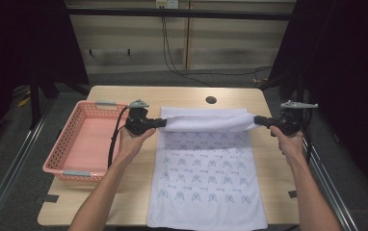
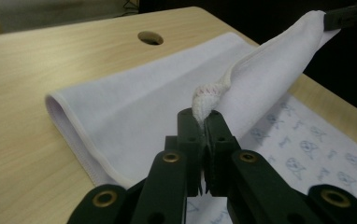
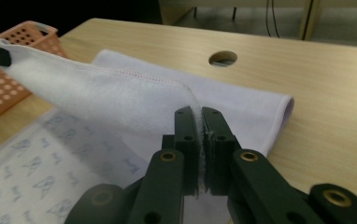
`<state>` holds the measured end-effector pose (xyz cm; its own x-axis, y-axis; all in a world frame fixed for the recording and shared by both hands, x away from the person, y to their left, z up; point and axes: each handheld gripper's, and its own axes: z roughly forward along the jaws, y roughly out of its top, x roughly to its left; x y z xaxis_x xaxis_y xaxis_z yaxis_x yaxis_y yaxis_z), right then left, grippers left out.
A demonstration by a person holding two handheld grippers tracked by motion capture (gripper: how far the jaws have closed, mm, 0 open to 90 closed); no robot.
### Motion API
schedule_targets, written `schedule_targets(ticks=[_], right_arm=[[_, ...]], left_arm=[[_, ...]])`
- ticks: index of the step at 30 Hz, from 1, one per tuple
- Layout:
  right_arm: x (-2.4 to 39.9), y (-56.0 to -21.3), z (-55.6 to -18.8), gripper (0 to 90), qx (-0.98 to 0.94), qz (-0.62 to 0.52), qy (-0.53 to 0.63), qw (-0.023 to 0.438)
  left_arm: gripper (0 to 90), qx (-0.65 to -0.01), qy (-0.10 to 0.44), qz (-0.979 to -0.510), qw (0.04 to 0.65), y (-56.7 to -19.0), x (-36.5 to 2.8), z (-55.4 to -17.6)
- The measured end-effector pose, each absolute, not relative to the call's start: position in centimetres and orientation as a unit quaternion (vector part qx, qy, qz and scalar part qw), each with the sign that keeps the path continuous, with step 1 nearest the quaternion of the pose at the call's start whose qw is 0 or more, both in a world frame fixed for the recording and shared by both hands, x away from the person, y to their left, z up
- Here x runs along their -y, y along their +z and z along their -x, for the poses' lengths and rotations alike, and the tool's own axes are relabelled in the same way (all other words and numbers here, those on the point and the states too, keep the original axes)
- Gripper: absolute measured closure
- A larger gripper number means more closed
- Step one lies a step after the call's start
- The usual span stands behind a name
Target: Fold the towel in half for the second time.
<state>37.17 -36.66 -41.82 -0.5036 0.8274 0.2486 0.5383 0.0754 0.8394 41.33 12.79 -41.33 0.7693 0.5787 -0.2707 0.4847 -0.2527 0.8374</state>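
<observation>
A white towel [image 1: 206, 163] with small blue figures printed on it lies lengthwise down the middle of the table [image 1: 124, 192], its far end lifted off the wood and folded back toward six o'clock, so the plain underside shows as a taut band from nine to three o'clock. The left gripper [image 1: 159, 123] pinches the left corner of that lifted edge; in the left gripper view [image 2: 203, 116] the jaws are pressed together on a bunched bit of hem with red stitching. The right gripper [image 1: 259, 120] clamps the opposite corner (the right gripper view [image 3: 197, 114] has the hem caught flat between the closed jaws). Both corners hang above the table, while the fold beneath them rests on the wood near a round hole [image 1: 211, 100] at twelve o'clock. A pink basket [image 1: 59, 154] sits at nine o'clock, just beside the left hand [image 1: 133, 142].
</observation>
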Motion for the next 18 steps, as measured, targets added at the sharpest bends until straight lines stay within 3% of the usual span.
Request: schedule_targets(ticks=[18], right_arm=[[35.9, -33.6, -28.2, 86.1, -0.744, -0.372, 0.531, 0.161]], left_arm=[[87.2, -0.252, 0.060, -0.782, 0.567, -34.1, -16.5, -33.0]])
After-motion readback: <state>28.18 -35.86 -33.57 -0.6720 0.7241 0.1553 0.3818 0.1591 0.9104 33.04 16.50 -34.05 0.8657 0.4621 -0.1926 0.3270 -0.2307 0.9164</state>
